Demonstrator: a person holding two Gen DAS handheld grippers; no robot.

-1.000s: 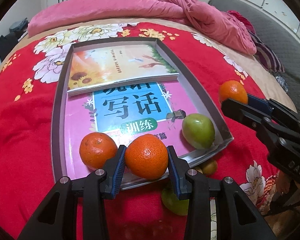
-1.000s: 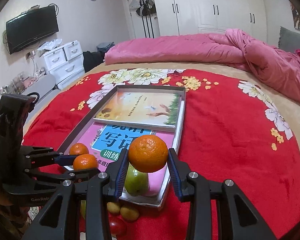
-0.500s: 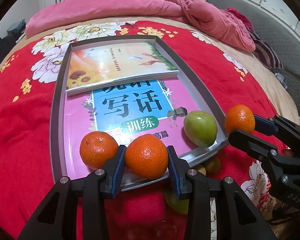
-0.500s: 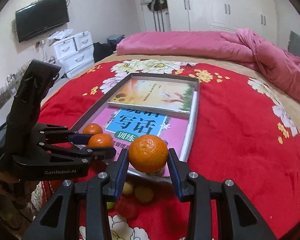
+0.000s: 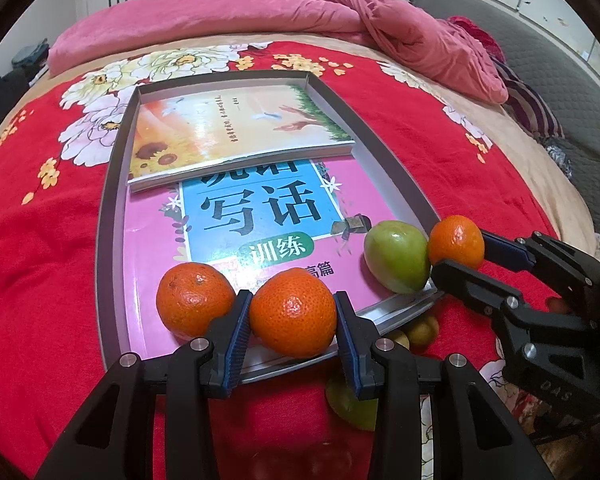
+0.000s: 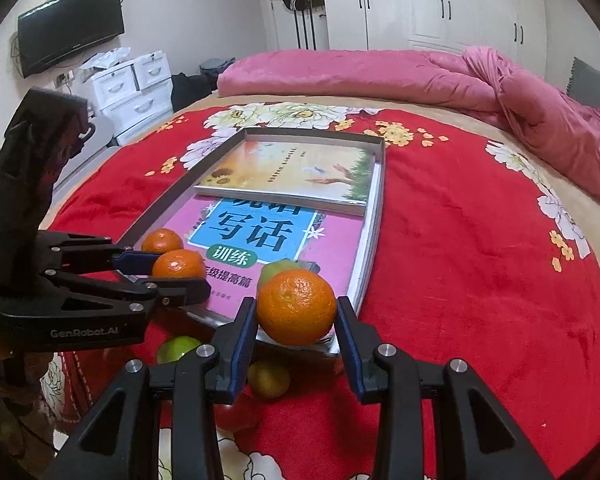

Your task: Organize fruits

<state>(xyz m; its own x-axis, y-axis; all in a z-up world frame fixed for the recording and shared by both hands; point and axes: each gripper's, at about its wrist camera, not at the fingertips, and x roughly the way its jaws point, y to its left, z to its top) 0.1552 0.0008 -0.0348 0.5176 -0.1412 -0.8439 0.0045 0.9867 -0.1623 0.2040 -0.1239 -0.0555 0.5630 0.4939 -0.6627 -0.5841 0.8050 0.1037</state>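
Right now you have a fruit in each hand; your left tongs [image 5: 293, 320] are pinching a round orange mandarin [image 5: 293, 312] just over the near rim of the shallow grey cardboard tray [image 5: 107, 208], with its blue pads [image 5: 239, 332] pressed to the fruit's sides; your right tongs [image 6: 296, 320] are pinching a second orange mandarin [image 6: 296, 306] at the tray's near right corner, low over the rim; seen from the left wrist, that second fruit sits touching or nearly touching the green pear-shaped fruit [image 5: 396, 256] already lying inside the tray; a third loose mandarin [image 5: 194, 300] rests in the tray on the pink glossy workbook [image 5: 236, 240], just beside your left tongs' outer finger; a thinner book with a sunflower cover [image 5: 228, 132] lies across the far half of the tray. What the coming move turns on is that free floor lies ahead of both tongs, towards the far end, and between the loose mandarin and the green fruit; your left hand is the nearer to that gap, so I judge a short push forward clears the rim; your right hand has the green fruit directly in its path. Several small green, yellow and red fruits [image 6: 268, 378] wait on the red flowered bedspread [image 6: 480, 280] below the tray's near edge.
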